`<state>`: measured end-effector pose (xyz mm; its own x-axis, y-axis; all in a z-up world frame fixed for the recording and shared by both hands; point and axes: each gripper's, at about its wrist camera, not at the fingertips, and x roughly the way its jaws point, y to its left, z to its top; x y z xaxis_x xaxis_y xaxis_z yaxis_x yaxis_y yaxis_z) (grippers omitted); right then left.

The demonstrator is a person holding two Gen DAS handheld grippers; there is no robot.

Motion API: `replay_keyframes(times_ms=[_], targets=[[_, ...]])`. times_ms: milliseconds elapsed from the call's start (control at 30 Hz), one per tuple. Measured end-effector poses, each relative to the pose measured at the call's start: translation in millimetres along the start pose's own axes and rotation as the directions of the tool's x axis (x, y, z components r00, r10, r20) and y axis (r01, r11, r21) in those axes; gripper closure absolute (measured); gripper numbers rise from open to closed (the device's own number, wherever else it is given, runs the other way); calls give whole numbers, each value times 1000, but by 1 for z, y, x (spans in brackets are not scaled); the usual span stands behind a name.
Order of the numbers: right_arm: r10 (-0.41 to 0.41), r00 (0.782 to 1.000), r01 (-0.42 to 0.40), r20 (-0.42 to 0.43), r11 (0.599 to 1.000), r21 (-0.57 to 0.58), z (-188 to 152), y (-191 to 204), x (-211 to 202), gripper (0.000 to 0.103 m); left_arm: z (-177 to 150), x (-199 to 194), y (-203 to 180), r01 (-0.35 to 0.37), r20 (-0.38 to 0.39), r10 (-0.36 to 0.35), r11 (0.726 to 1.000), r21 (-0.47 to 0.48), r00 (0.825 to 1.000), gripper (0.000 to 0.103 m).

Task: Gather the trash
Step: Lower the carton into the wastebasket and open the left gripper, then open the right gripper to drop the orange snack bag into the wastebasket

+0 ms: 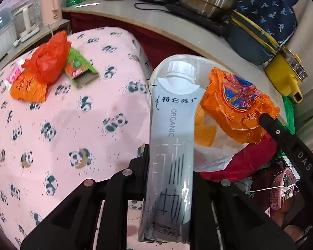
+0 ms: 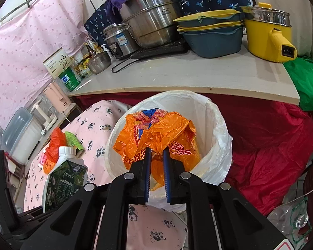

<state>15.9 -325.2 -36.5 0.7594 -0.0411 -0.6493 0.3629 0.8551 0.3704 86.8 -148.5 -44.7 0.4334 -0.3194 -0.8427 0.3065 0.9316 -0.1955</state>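
The left hand-held gripper (image 1: 169, 179) clamps a light, crushable milk carton (image 1: 172, 137) mid-body; the right hand-held gripper (image 2: 156, 160) pinches a limp, slippery orange plastic bag (image 2: 156, 133) over the lined trash bin (image 2: 217, 145).

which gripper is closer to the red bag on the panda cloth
Left. The left gripper, shut on the milk carton, is beside the cloth; the red bag lies beyond. The right gripper holds the orange wrapper over the bin.
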Motion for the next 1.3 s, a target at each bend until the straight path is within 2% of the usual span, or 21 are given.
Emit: replay_keyframes(times_ms=[300, 700, 800, 833, 900, 1067, 1300], targets=[[-28, 999, 28, 34, 999, 16, 16, -9, -6, 92, 27, 5, -29, 46, 30, -49, 995, 94, 998, 90], [-86, 995, 82, 58, 995, 59, 35, -31, -2, 92, 52, 35, -63, 119, 1, -122, 970, 211, 992, 90], [-91, 994, 88, 53, 994, 60, 37, -32, 2, 92, 59, 40, -62, 131, 12, -137, 968, 213, 991, 85], [-92, 994, 89, 52, 994, 59, 37, -32, 3, 92, 61, 39, -61, 122, 30, -131, 970, 209, 991, 74], [-90, 995, 87, 49, 995, 56, 37, -30, 6, 92, 65, 35, -58, 100, 71, -117, 974, 205, 991, 59], [-81, 996, 79, 43, 996, 44, 37, -23, 11, 92, 73, 27, -49, 73, 109, -96, 977, 200, 989, 58], [-58, 998, 58, 28, 998, 25, 39, -10, 22, 89, 75, 22, -25, 50, 119, -66, 989, 138, 991, 57]])
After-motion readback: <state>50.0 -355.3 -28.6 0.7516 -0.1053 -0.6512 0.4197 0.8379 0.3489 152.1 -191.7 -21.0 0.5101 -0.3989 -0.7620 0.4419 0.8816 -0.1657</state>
